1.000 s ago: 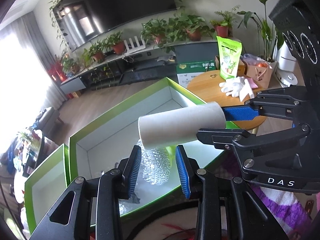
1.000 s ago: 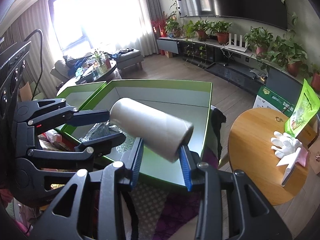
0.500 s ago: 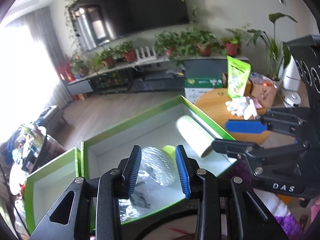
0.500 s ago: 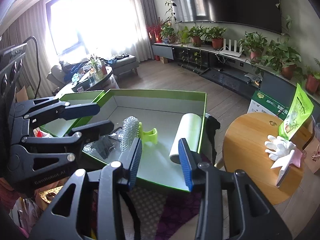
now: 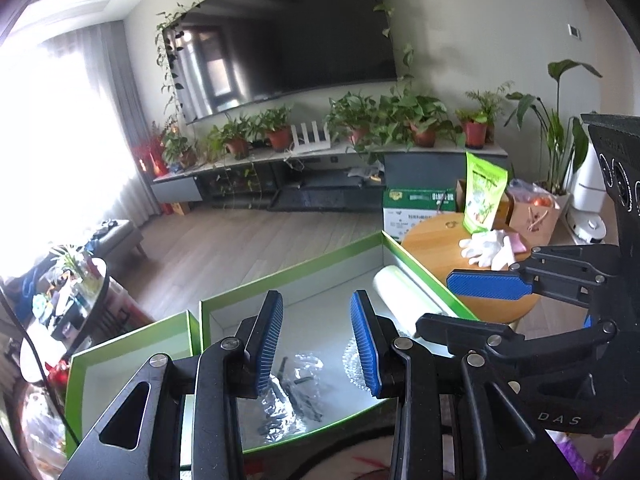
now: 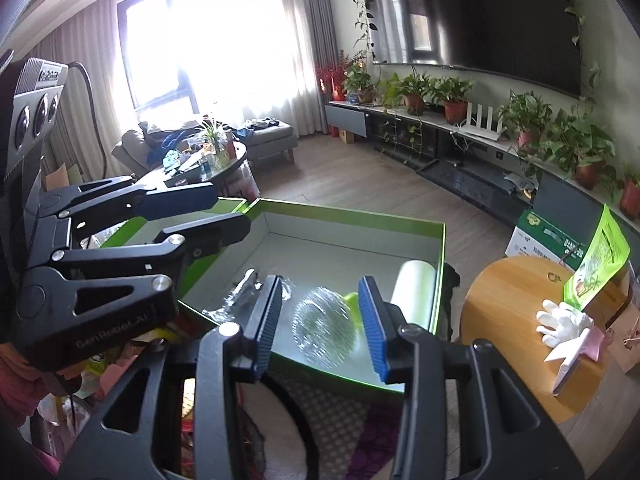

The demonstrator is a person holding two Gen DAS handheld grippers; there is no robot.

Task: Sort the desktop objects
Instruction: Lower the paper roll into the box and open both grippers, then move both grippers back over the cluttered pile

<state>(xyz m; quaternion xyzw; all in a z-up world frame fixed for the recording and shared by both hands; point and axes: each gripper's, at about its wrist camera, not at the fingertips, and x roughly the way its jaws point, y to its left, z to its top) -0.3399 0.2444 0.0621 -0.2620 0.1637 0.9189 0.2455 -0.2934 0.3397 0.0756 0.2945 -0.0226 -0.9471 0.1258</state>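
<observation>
Right wrist: roll (image 6: 413,296) lies in box (image 6: 352,220), beyond opening, empty jaws.

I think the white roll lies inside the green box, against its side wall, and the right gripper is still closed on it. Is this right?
Not quite. The white roll does lie inside the green box against its side wall, but the right gripper is not closed on it: its jaws are opening with nothing between them, as the right wrist view shows.

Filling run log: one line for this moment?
left gripper: open, empty | right gripper: opening, empty | roll: in green box
</observation>
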